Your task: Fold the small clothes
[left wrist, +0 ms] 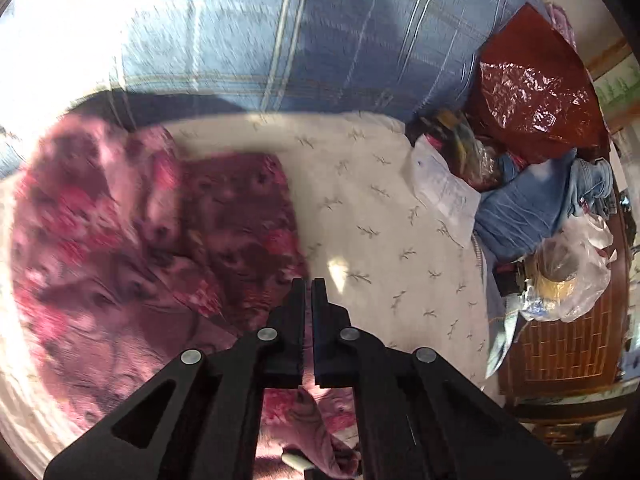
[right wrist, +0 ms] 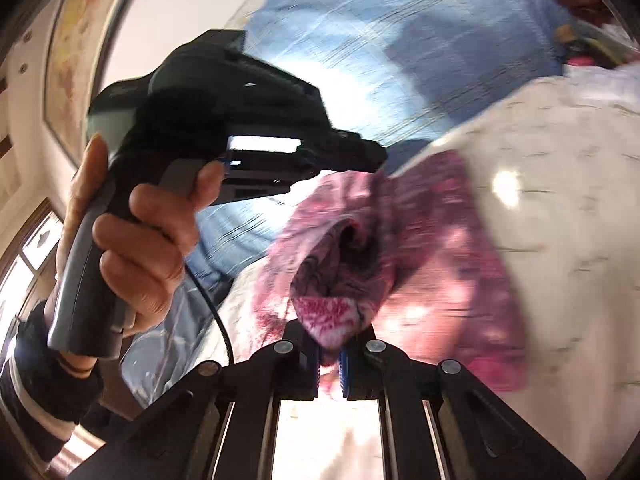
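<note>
A pink and maroon flowered garment lies crumpled on a white sheet with small leaf prints. My left gripper is shut, with a fold of the garment pinched between its fingers near its right edge. In the right wrist view my right gripper is shut on a bunched corner of the garment and lifts it off the sheet. The left gripper's black body, held by a hand, is up and to the left, its fingers on the garment's far edge. Both views are motion-blurred.
A blue plaid blanket lies beyond the sheet. At the right are a red plastic bag, folded jeans, a clear plastic bag, papers and a wooden cabinet.
</note>
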The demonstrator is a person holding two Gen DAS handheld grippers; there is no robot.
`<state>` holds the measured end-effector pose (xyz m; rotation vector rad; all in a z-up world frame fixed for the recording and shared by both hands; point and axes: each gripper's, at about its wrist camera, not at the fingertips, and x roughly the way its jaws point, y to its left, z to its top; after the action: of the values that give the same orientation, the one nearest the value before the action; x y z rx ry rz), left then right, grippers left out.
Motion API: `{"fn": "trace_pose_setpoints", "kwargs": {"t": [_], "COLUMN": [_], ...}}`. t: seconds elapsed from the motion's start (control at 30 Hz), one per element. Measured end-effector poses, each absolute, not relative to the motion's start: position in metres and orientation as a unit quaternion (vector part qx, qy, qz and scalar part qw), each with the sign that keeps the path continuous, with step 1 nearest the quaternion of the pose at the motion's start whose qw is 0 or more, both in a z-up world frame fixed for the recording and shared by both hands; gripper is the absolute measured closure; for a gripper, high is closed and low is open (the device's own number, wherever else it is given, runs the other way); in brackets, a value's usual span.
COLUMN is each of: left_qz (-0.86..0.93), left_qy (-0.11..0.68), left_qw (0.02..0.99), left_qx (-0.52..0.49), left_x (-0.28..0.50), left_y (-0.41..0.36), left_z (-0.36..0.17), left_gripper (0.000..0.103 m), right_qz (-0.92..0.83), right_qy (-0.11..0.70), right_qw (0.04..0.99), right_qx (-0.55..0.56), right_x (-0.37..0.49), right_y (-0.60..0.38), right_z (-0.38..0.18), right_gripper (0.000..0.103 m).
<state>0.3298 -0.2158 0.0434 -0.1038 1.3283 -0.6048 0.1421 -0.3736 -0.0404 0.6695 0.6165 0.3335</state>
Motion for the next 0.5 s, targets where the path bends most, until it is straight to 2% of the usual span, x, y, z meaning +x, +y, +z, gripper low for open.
{"fn": "trace_pose_setpoints", "kwargs": {"t": [0.1, 0.2, 0.23, 0.27, 0.3, 0.33, 0.43, 0.5], "left_qz": [-0.268, -0.263, -0.261, -0.256, -0.246, -0.229, -0.185, -0.184], "left_qy": [0.614, 0.59, 0.584, 0.575, 0.565, 0.555, 0.536, 0.538], "left_qw": [0.739, 0.754, 0.756, 0.763, 0.771, 0.783, 0.805, 0.794], "left_qx": [-0.079, -0.121, -0.134, -0.151, -0.16, -0.162, -0.175, -0.216], "left_x": [0.329, 0.331, 0.334, 0.334, 0.336, 0.335, 0.333, 0.332], "left_y": [-0.21, -0.168, -0.159, -0.138, -0.119, -0.098, -0.044, -0.021], "left_z": [0.029, 0.041, 0.041, 0.045, 0.048, 0.049, 0.042, 0.03], "left_gripper": [0.102, 0.099, 0.091, 0.077, 0.068, 0.054, 0.051, 0.051], "right_qz": [0.136, 0.167, 0.17, 0.17, 0.169, 0.168, 0.15, 0.153], "right_qy": [0.33, 0.358, 0.359, 0.356, 0.349, 0.335, 0.305, 0.304], "right_qw": [0.866, 0.838, 0.84, 0.844, 0.848, 0.854, 0.876, 0.879], "right_qx": [0.35, 0.377, 0.369, 0.363, 0.362, 0.361, 0.341, 0.335], "right_x": [0.147, 0.147, 0.144, 0.141, 0.138, 0.136, 0.149, 0.18], "right_y": [-0.392, -0.399, -0.4, -0.403, -0.408, -0.415, -0.424, -0.426], "right_z": [-0.067, -0.077, -0.071, -0.066, -0.061, -0.05, -0.024, -0.011], "right_gripper": [0.097, 0.093, 0.088, 0.087, 0.085, 0.081, 0.074, 0.072]}}
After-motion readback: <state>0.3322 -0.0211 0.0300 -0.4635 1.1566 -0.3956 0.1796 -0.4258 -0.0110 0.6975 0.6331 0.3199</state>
